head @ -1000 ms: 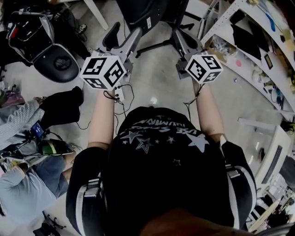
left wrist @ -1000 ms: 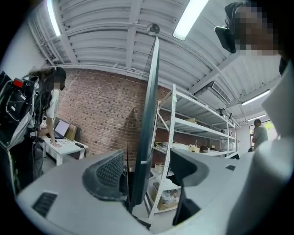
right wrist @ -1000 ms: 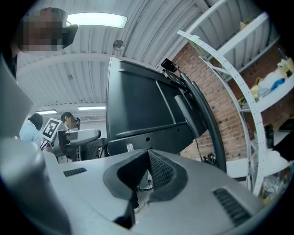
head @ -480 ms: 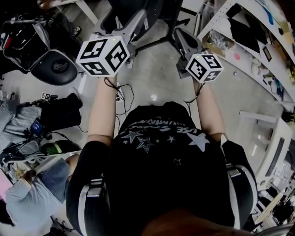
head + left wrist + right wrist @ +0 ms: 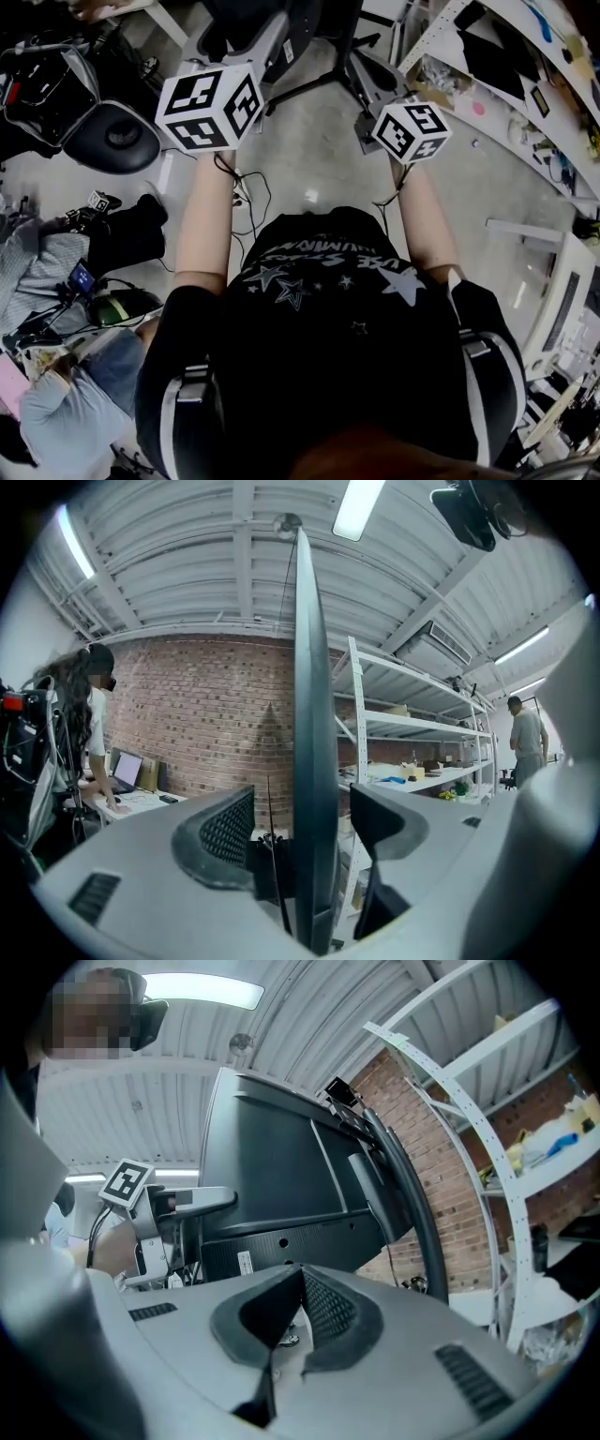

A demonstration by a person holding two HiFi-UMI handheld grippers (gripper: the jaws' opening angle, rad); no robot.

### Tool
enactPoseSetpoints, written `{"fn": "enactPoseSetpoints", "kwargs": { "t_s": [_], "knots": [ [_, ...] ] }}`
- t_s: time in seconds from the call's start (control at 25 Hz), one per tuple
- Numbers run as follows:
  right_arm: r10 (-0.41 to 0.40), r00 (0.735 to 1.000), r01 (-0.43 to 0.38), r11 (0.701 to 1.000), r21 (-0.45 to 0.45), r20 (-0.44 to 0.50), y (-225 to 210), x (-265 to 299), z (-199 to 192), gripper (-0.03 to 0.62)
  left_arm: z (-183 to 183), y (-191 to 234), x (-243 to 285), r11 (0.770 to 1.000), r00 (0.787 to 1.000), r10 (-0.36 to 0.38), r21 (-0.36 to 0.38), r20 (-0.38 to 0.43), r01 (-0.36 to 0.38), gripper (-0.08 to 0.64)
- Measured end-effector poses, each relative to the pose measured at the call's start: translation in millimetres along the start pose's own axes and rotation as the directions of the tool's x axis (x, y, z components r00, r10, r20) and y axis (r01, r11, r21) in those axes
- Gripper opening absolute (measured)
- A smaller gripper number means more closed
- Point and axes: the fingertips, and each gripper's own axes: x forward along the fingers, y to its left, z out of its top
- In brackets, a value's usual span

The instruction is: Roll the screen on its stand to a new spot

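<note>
The black screen (image 5: 312,761) stands edge-on between the jaws of my left gripper (image 5: 300,822). The jaws are wide apart, and both pads (image 5: 223,825) sit clear of the panel. In the right gripper view the screen's dark back (image 5: 281,1176) fills the middle, with my left gripper (image 5: 155,1206) at its left edge. My right gripper (image 5: 298,1321) is shut on nothing, just below that back. From the head view both marker cubes are raised toward the screen (image 5: 281,14). My left gripper (image 5: 242,42) reaches its edge. My right gripper (image 5: 364,70) is beside the stand's legs (image 5: 314,86).
White shelving (image 5: 525,84) full of small items runs along the right. Black bags and a round case (image 5: 112,136) lie at the left. A seated person (image 5: 52,281) is at the lower left. Cables (image 5: 246,192) trail on the floor. Another person (image 5: 525,733) stands by the far shelves.
Both grippers have moved up and forward toward the screen. The left cube rose more than the right. The left jaws now straddle the screen's edge.
</note>
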Motion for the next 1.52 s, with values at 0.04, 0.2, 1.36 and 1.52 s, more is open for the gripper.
{"fn": "enactPoseSetpoints", "kwargs": {
  "t_s": [0.04,0.2,1.36,1.52],
  "knots": [
    [0.0,1.0,0.0,1.0,0.0,-0.002,2,0,-1,0.008,1,0,-1,1.0,1.0,0.006,0.012,0.003,-0.006,0.336],
    [0.002,1.0,-0.002,1.0,-0.011,-0.009,7,3,-5,0.008,0,2,-2,0.999,1.0,0.019,0.035,0.019,-0.019,0.201],
    [-0.015,1.0,0.015,1.0,-0.006,-0.019,-30,-95,0,0.008,-14,-48,-21,0.991,0.989,0.134,0.011,0.064,-0.135,0.192],
    [0.0,1.0,0.0,1.0,-0.001,-0.022,-9,-109,7,0.008,-1,-59,-51,0.988,0.986,0.148,0.02,0.071,-0.15,0.192]
  ]
}}
